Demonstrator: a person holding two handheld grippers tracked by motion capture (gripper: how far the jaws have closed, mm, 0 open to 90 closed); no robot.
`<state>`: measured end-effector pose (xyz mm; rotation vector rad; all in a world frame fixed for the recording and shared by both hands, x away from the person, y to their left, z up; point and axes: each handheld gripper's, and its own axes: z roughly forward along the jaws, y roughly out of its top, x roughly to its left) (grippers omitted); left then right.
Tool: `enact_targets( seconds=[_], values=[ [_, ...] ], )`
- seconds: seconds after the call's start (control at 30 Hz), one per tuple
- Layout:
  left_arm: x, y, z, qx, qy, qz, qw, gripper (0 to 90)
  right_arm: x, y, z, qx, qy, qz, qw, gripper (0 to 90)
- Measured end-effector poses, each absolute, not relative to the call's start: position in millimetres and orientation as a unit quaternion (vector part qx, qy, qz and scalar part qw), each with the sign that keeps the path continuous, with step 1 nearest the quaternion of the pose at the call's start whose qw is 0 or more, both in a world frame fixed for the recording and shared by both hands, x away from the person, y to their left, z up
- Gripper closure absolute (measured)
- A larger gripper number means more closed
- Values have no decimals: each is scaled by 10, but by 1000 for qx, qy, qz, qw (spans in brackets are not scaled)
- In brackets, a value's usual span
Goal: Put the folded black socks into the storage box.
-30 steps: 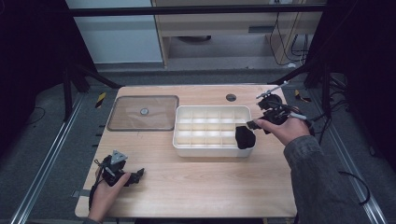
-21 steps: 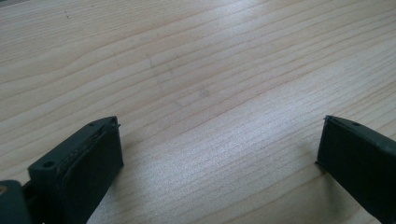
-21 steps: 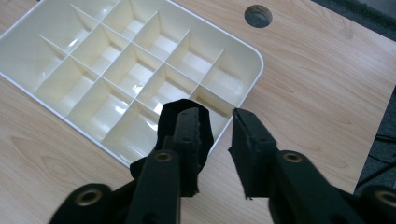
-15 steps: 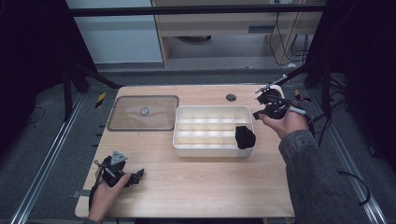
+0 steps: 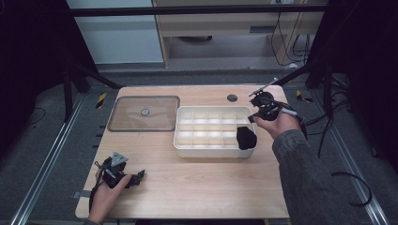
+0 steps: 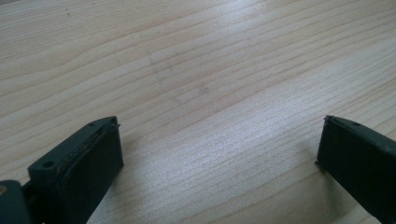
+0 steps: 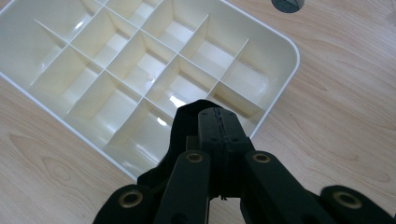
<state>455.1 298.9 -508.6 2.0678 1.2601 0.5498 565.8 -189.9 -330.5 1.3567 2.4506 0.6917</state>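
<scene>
Black cloth (image 5: 246,137) in tray (image 5: 187,140) corner; right jaws clenched empty, left jaws released.

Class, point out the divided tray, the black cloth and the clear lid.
divided tray (image 5: 184,146), high view, near-left rim.
black cloth (image 5: 246,138), high view, middle of the bundle.
clear lid (image 5: 126,117), high view, flat pane.

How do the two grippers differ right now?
The left gripper has its jaws spread wide over bare table; the right gripper is closed with nothing between its jaws. The left sits near the table's front edge; the right hangs beside the white divided tray. Both are black and hand-held.
</scene>
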Motion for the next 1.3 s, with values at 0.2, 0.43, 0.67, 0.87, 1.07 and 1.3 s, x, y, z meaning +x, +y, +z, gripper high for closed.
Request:
enact_targets(
  seconds=[0.2,0.43,0.67,0.87,1.07,1.3],
  values=[
    [4549,2989,-5087,788,480,210,324,0,5689,-1921,-3303,470,841,235,128,900],
    [4540,2988,-5086,788,480,210,323,0,5718,-1840,-3363,468,844,232,123,900],
    [4537,2987,-5086,788,480,210,323,0,5753,-1715,-3428,459,851,226,120,900],
    [4536,2987,-5087,788,479,210,323,0,5778,-1602,-3494,451,857,220,117,900],
    [4533,2987,-5086,789,479,210,323,0,5810,-1537,-3616,455,855,225,110,900],
    [4532,2986,-5087,788,480,210,323,0,5851,-1455,-3706,455,857,217,105,900]
  ],
)
